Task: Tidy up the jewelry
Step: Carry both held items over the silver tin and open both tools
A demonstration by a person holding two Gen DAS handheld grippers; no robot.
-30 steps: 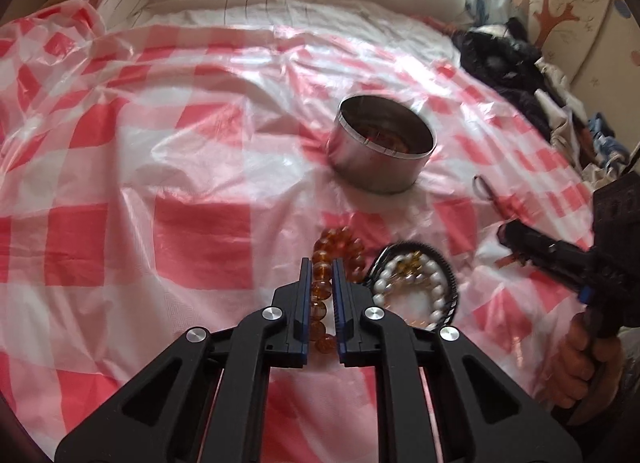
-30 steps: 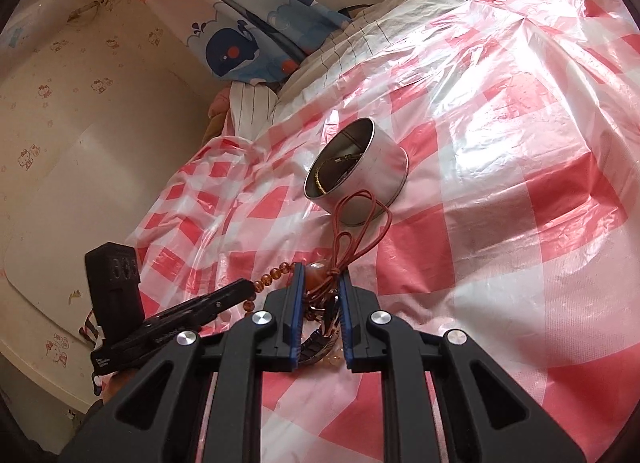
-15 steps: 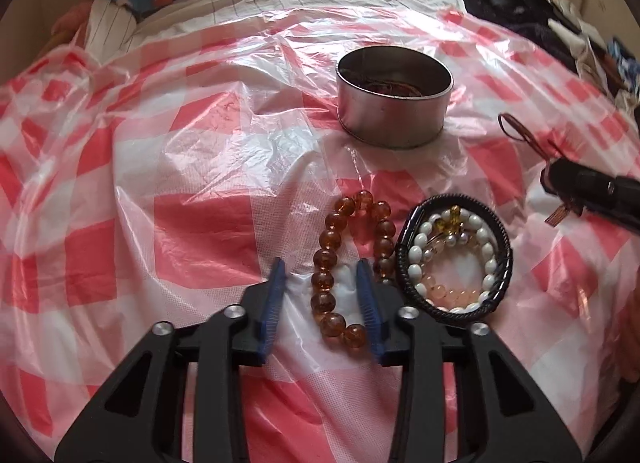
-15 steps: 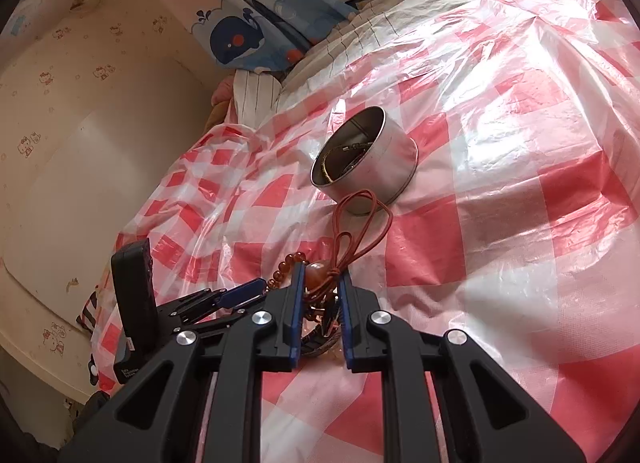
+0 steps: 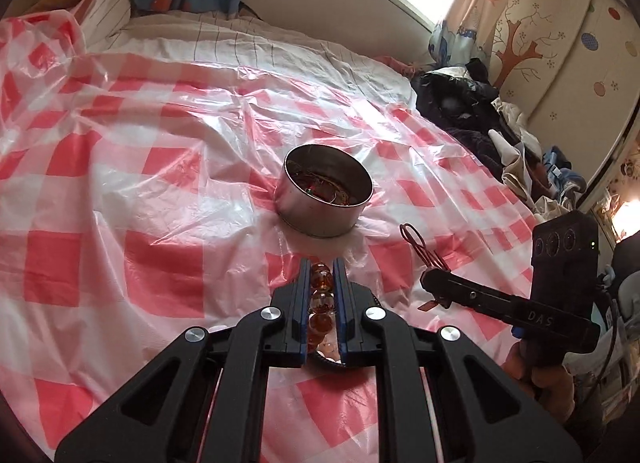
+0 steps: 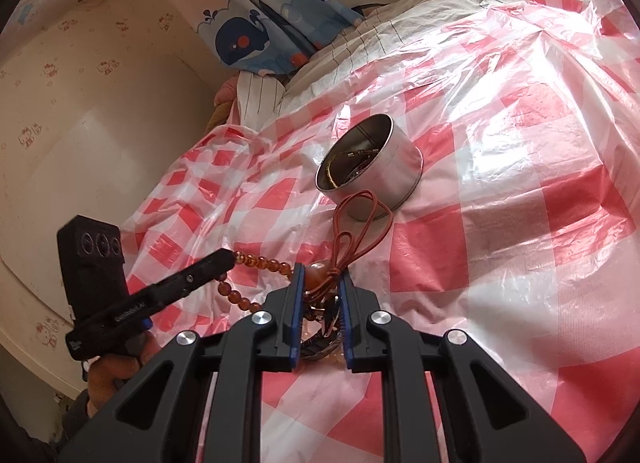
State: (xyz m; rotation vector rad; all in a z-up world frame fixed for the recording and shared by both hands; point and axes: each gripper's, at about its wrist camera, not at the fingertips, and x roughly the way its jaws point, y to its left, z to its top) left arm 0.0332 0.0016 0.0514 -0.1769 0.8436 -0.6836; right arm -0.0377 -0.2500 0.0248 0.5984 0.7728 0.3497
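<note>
My left gripper (image 5: pixel 322 267) is shut on an amber bead bracelet (image 5: pixel 320 297), held just off the checked sheet; the bracelet hangs from its tip in the right wrist view (image 6: pixel 256 263). My right gripper (image 6: pixel 322 275) is shut on a red cord necklace (image 6: pixel 360 219) with an orange pendant; its cord loops reach toward the round metal tin (image 6: pixel 372 167). The tin (image 5: pixel 326 199) stands ahead of both grippers and holds chains. A black and white bead bracelet pile lies under the grippers, mostly hidden.
A red-and-white checked plastic sheet (image 5: pixel 160 199) covers the bed. Dark clothes (image 5: pixel 464 103) are piled at the bed's right edge. A whale-print curtain (image 6: pixel 256 31) and a wall stand beyond the far side.
My left gripper opened around the amber bracelet half a second ago, then shut on it and lifted it. My right gripper stayed shut on the red cord and rose slightly.
</note>
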